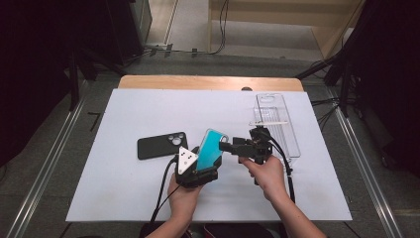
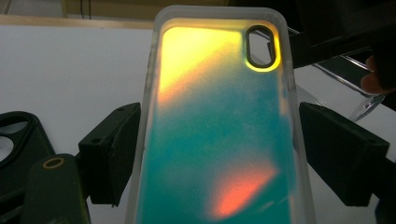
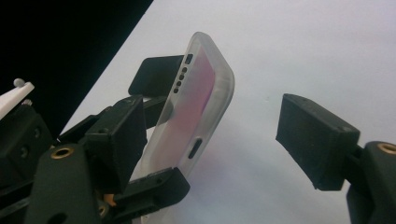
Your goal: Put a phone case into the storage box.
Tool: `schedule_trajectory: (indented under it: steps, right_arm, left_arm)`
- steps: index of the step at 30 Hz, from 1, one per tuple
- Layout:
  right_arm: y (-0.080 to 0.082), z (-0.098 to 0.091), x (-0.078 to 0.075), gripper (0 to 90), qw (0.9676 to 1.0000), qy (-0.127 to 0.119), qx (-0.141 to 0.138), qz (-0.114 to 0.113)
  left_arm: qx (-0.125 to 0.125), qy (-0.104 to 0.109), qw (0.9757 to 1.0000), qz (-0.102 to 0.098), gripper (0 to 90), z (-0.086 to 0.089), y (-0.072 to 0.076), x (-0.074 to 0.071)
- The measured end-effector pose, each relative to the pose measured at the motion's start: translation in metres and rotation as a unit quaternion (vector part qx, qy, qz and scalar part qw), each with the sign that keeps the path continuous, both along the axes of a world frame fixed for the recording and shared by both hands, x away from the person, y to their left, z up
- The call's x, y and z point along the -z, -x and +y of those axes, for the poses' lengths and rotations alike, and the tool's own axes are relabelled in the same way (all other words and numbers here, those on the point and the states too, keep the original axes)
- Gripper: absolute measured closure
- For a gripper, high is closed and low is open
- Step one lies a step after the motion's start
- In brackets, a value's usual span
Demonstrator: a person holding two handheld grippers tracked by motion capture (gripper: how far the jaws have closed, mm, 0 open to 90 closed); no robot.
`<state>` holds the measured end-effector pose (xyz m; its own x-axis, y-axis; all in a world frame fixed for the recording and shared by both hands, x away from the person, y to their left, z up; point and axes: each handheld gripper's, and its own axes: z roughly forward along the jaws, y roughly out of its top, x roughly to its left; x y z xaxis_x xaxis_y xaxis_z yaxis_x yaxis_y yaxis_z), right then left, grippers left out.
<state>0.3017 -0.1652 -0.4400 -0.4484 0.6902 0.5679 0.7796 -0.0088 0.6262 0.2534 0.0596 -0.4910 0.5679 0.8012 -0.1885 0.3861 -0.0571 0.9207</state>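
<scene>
Teal plastic catches the eye in the high view: a case (image 1: 212, 147) stands tilted above the middle of the table (image 1: 124, 198), toward its near edge, its lower end clamped in the left gripper (image 1: 200, 171), while the right gripper (image 1: 229, 146) comes in level at its upper right edge. A black case (image 1: 162, 145) lies flat just left of it, and a clear tray (image 1: 277, 124) sits toward the far right corner; a careless swing of the right hand (image 1: 270, 173) could knock that tray. In the left gripper view the case (image 2: 219, 126) stands between the two fingers (image 2: 112, 149), which press its translucent sides near the lower half, a wide grip on a slippery rim, so a push from the other tool could make it pivot or slide out. In the right gripper view the fingers (image 3: 317, 140) stand well apart with nothing held; the case (image 3: 198, 102) lies close by the left one and far from the right, so closing from here could shove it sideways rather than pinch it squarely. The soft rim may also bow under the squeeze and spring free, dropping the case onto the table.
</scene>
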Motion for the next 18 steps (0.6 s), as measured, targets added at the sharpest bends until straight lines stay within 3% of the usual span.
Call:
schedule_trajectory:
  steps: [5,13,14,18]
  right_arm:
    - [-0.0022,0.0036,0.0005,28.4,0.9999,-0.014,0.002,0.005]
    - [-0.0057,0.0078,0.0023,34.0,0.9997,-0.022,0.003,0.010]
    - [-0.0055,0.0086,0.0022,39.6,0.9997,-0.022,0.006,0.005]
    - [-0.0050,0.0088,0.0014,48.1,0.9996,-0.027,0.009,0.008]
  left_arm:
    - [0.003,0.016,0.9999,-0.001,16.9,-0.0016,0.0035,0.0011]
    - [0.008,0.016,0.9998,-0.006,16.9,-0.0046,0.0074,0.0027]
    - [0.006,0.017,0.9998,-0.007,16.9,-0.0050,0.0083,0.0034]
    - [0.006,0.024,0.9997,-0.009,16.9,-0.0049,0.0090,0.0042]
